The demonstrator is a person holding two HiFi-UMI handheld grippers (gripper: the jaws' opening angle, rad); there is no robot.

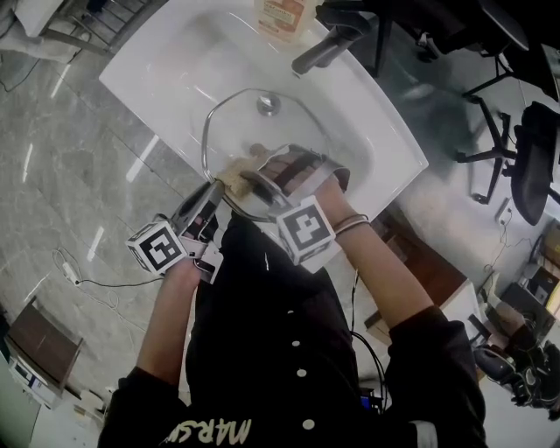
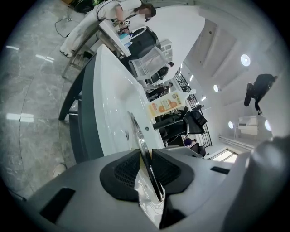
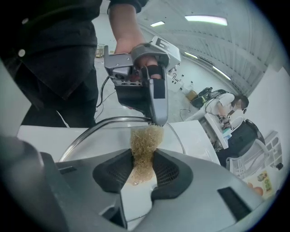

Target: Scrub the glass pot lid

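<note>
**Item 1: left hand-held gripper** (image 1: 210,194) (image 2: 146,156). The 2 jaws are drawn close together and clamped on the rim of the glass pot lid (image 1: 289,131) (image 2: 135,129). Its pads press the thin metal edge from both sides. In the left gripper view the lid shows edge-on, as a narrow strip.

**Item 2: right hand-held gripper** (image 1: 262,175) (image 3: 144,158). The jaws are closed on a tan, fibrous scrub pad (image 1: 234,172) (image 3: 145,140). The pad's free end sticks out past the jaws and reaches the lid's near rim (image 3: 90,129), right beside the tip of the left hand-held gripper (image 3: 152,97).

**Item 3: glass pot lid.** It is held tilted over the white sink (image 1: 175,70), with the knob (image 1: 268,105) toward the faucet (image 1: 328,48).

**Obscured:**
- In the head view, both hand-held grippers cover the lid's near rim.
- A bottle (image 1: 282,13) behind the sink is cut off by the top edge.
- How firmly the scrub pad bears on the glass cannot be made out.
</note>
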